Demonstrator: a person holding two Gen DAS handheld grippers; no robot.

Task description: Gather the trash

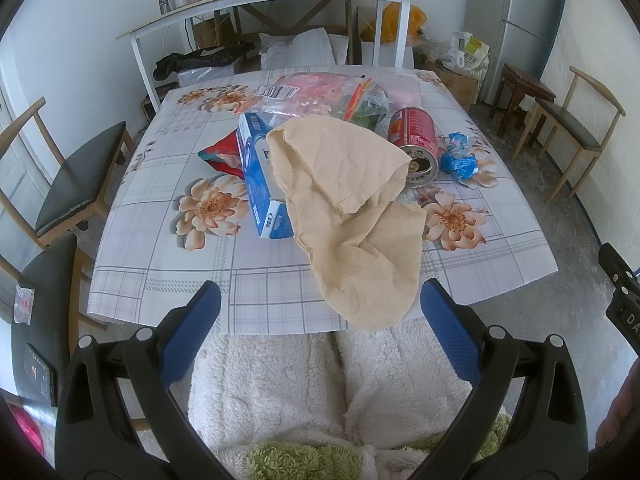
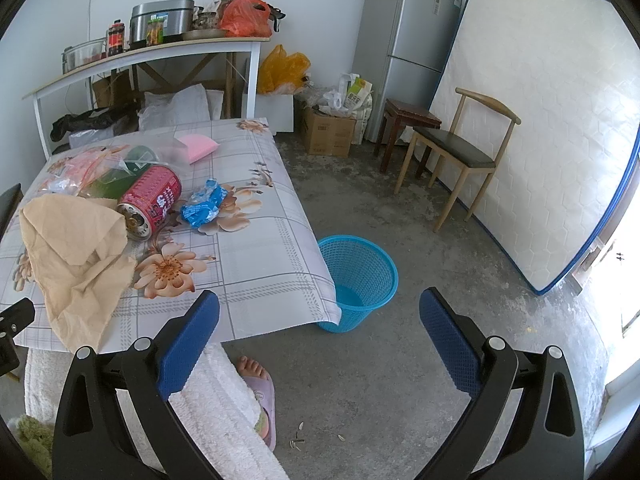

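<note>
Trash lies on the flowered table [image 1: 168,240]: a crumpled tan paper [image 1: 352,208] draped over a blue box [image 1: 260,184], a red can [image 1: 414,140] on its side, a blue wrapper [image 1: 460,158], a red packet [image 1: 222,156] and clear plastic bags [image 1: 316,96]. My left gripper [image 1: 320,324] is open and empty, just short of the table's near edge by the paper. My right gripper [image 2: 320,332] is open and empty, off the table's right corner. A blue mesh waste basket [image 2: 356,276] stands on the floor by that corner. The paper [image 2: 76,248], can [image 2: 152,200] and wrapper [image 2: 202,208] also show in the right wrist view.
Wooden chairs stand at the left [image 1: 76,184] and right [image 1: 572,128] of the table. A shelf table [image 1: 260,4] with jars is behind. A fridge [image 2: 404,40], a mattress [image 2: 540,128], a stool [image 2: 408,128] and boxes [image 2: 328,132] line the far side. A person's slippered foot [image 2: 258,388] is below.
</note>
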